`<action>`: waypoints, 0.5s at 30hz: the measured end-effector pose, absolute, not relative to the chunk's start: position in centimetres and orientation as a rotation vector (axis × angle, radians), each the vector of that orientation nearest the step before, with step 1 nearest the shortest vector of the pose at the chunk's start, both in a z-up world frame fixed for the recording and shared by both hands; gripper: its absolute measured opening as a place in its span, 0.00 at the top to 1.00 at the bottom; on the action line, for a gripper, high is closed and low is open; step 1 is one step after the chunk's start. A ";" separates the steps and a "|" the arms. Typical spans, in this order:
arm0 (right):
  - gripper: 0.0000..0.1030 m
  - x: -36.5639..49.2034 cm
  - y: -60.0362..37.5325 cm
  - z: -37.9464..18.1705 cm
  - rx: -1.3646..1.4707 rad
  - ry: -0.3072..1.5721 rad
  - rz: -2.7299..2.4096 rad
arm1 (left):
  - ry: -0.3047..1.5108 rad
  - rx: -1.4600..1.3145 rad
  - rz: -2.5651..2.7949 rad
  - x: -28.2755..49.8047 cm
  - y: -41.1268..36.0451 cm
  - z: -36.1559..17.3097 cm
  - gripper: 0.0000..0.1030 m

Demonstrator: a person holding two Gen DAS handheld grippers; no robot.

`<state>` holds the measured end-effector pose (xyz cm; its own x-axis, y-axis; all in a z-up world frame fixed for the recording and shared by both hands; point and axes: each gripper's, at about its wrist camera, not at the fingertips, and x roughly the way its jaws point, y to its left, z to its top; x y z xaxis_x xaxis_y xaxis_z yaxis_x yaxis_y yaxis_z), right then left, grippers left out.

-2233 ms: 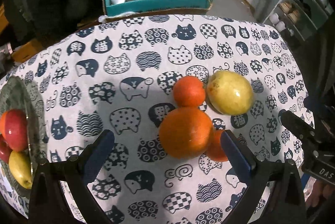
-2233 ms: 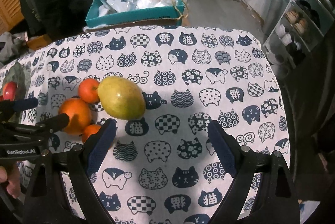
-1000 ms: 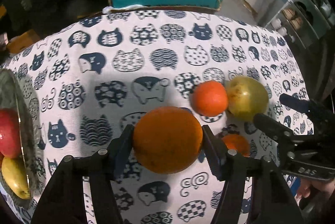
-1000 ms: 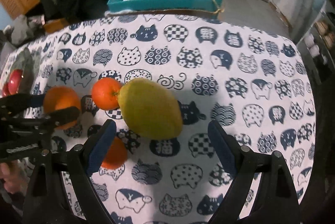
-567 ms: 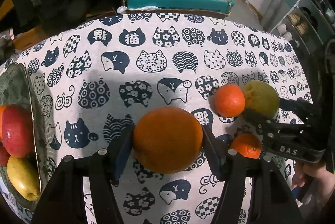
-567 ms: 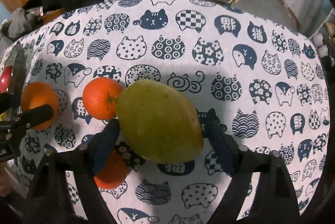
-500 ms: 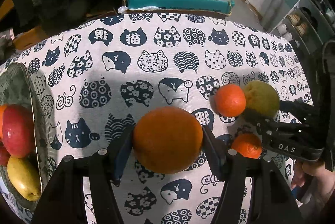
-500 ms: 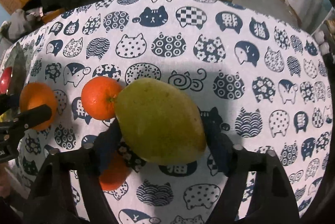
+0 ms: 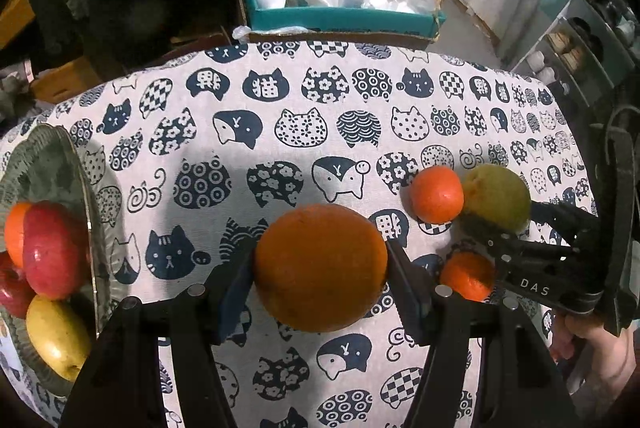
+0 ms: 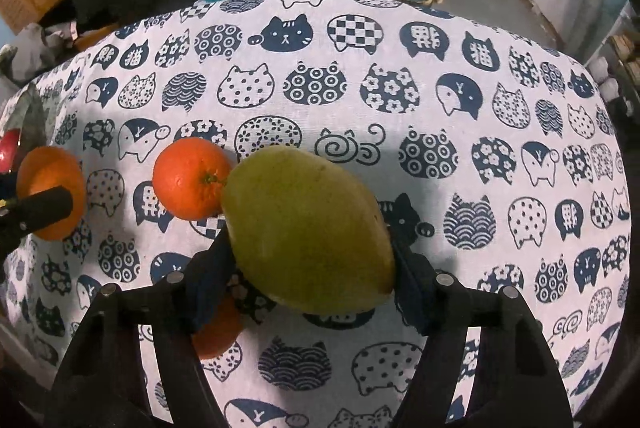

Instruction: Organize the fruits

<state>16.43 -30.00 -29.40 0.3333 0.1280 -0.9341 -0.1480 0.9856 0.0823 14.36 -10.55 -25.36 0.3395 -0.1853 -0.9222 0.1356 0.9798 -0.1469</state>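
Note:
My left gripper (image 9: 320, 276) is shut on a large orange (image 9: 320, 268) and holds it just above the cat-print cloth. To its left a glass plate (image 9: 60, 156) carries a red apple (image 9: 52, 248) and a yellow fruit (image 9: 56, 336). My right gripper (image 10: 310, 252) is closing its jaws on a yellow-green mango (image 10: 308, 228), and both pads touch the mango's sides. A small orange (image 10: 188, 178) rests against the mango's left end. Another small orange (image 10: 218, 332) lies partly hidden under the left finger. The mango (image 9: 498, 202) also shows in the left wrist view.
A teal box (image 9: 340, 16) full of plastic bags stands beyond the table's far edge. Shelves (image 9: 580, 40) stand off to the right. A person's hand (image 9: 600, 348) grips the right tool. Dark clothing hangs at the back left.
The right gripper came down over the mango and its jaws narrowed until the pads met the fruit. The left gripper, still holding the large orange, drifted slightly toward the plate.

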 end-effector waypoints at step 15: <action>0.31 14.0 -30.3 -27.7 0.004 1.173 0.157 | 1.157 -0.039 -0.214 13.1 -10.5 -23.0 0.37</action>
<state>14.05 -30.32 -27.69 0.3778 0.1252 -0.9174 -0.1208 0.9890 0.0853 13.11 -10.50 -23.04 0.3845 -0.1875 -0.9039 0.1477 0.9790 -0.1403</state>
